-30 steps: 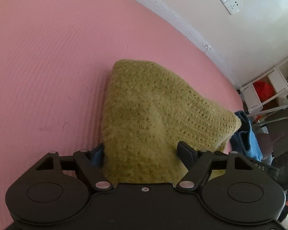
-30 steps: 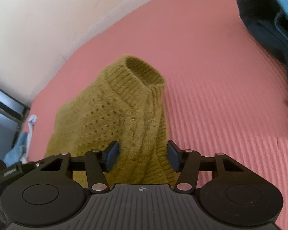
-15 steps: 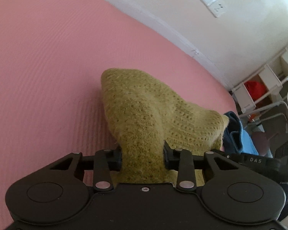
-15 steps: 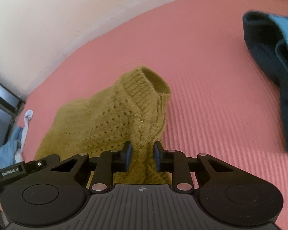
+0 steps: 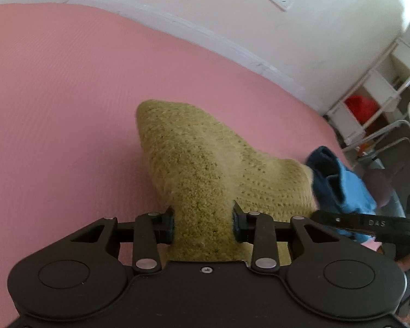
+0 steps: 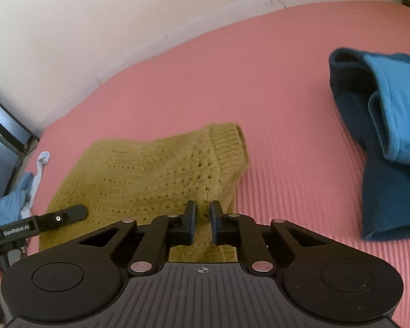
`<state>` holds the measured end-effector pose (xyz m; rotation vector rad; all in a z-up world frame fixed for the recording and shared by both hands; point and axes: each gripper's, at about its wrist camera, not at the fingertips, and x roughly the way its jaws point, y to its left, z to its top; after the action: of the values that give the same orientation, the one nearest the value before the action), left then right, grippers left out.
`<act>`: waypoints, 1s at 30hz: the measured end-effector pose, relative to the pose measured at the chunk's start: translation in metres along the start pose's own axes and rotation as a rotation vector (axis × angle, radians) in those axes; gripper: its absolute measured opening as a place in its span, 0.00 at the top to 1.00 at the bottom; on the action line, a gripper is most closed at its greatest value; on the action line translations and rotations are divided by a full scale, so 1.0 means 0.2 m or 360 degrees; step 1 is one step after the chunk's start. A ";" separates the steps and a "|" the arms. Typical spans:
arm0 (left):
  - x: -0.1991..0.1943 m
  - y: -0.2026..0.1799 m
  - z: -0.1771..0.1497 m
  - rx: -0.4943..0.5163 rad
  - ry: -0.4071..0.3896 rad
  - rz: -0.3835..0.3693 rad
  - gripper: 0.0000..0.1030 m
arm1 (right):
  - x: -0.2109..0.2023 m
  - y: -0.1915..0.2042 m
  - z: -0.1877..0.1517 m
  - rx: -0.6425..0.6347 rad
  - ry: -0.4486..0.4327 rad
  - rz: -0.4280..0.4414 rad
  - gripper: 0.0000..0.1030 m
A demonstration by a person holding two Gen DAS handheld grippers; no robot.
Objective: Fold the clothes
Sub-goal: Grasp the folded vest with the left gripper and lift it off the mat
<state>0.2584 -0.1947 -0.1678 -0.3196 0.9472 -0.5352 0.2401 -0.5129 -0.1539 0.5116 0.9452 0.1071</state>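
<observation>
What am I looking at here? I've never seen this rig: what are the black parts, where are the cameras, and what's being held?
No robot: a person holds one two-finger gripper in each hand, each carrying a fisheye camera looking along its fingers. The black parts at the bottom are the grippers themselves. In the left wrist view, the left gripper pinches a bunch of the mustard knit sweater. In the right wrist view, the right gripper is clamped on the same sweater near its ribbed cuff. The sweater lies on a pink ribbed mat; a blue garment lies beside it.
</observation>
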 end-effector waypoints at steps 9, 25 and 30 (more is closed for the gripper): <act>0.04 0.22 -0.01 -0.0204 0.0035 -0.0060 0.54 | 0.11 -0.14 -0.03 0.0201 0.0041 0.0085 0.37; 0.14 0.43 0.01 -0.0493 0.0057 -0.0333 0.47 | 0.29 -0.21 -0.02 0.0305 0.0129 0.0299 0.52; 0.13 0.39 -0.01 -0.0442 0.0028 -0.0298 0.56 | 0.30 -0.19 -0.01 0.0331 0.0123 0.0276 0.60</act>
<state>0.2931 -0.1448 -0.2249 -0.6593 1.0158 -0.5780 0.2681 -0.5262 -0.2171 0.7868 0.9916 0.1871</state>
